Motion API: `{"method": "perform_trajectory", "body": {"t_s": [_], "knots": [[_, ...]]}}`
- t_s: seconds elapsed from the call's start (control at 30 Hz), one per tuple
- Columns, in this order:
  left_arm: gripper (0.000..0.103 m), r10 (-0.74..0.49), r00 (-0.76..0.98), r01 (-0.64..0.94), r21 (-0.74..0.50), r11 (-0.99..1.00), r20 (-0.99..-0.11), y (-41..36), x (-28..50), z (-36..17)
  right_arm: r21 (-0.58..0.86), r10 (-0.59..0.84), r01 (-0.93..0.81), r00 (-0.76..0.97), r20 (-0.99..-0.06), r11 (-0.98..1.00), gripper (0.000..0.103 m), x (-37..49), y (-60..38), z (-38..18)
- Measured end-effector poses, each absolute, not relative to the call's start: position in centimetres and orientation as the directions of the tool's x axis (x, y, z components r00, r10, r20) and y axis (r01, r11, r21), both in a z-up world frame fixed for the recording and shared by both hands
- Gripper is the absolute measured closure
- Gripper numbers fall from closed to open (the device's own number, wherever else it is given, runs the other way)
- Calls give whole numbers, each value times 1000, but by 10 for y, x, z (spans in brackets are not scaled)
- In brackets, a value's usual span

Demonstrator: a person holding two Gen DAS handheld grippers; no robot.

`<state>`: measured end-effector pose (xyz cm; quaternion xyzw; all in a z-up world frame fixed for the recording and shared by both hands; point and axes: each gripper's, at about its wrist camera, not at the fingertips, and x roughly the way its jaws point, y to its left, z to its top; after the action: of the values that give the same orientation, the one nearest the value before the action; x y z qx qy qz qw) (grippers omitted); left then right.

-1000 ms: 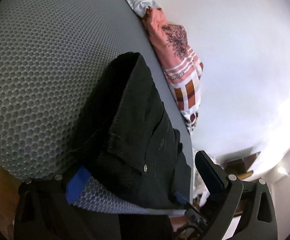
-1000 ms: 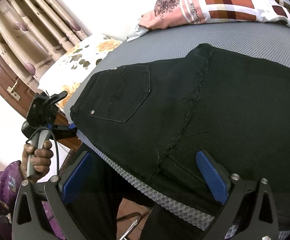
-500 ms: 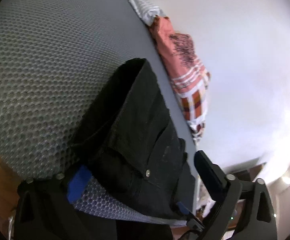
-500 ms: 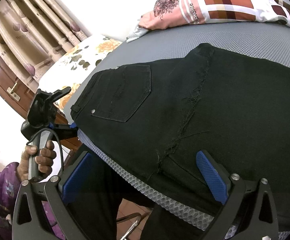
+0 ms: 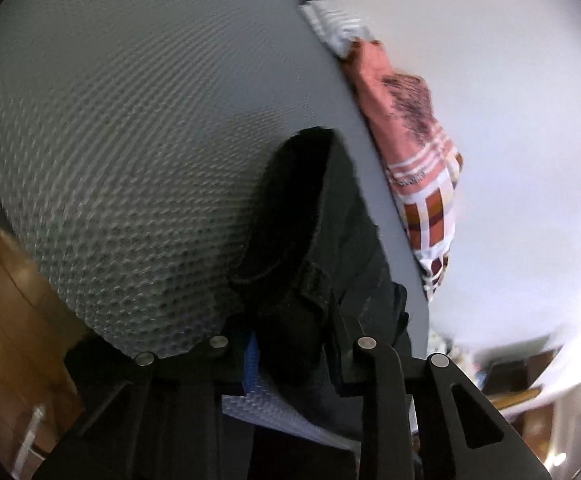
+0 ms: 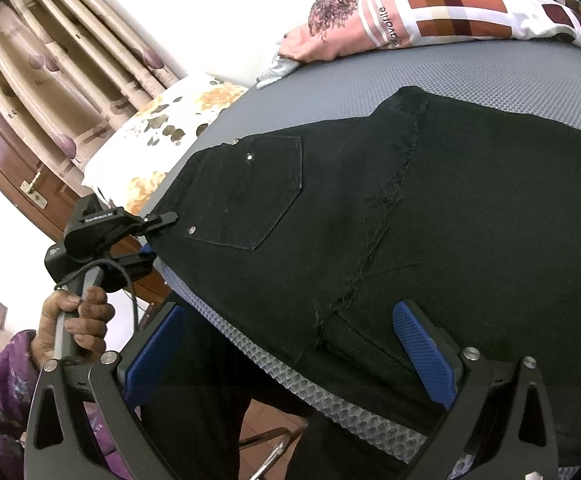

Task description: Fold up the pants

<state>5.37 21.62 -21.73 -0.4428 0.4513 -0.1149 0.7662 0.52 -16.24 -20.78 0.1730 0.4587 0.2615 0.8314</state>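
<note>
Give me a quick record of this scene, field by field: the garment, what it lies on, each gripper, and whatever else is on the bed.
garment: black pants, back pocket facing up
surface: grey mesh mattress
left gripper: jaws just closed, pinching the pants' waist edge at the mattress edge
right gripper: jaws wide open, astride the near edge of the pants, not gripping
also on bed: pink patterned cloth on the far side; floral pillow
fold: not started

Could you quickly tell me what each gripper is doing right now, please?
Left gripper: its jaws have just been closing and are shut on the waistband edge of the black pants.
Right gripper: open, holding nothing.
</note>
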Motion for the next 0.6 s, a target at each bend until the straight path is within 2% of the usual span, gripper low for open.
{"method": "perform_trajectory", "body": {"t_s": [0.6], "knots": [[76,-523,644,-78,-728,682,-559,172,42,-159,610,643,-239,448,-621,755,0,6,-179,-210]]}}
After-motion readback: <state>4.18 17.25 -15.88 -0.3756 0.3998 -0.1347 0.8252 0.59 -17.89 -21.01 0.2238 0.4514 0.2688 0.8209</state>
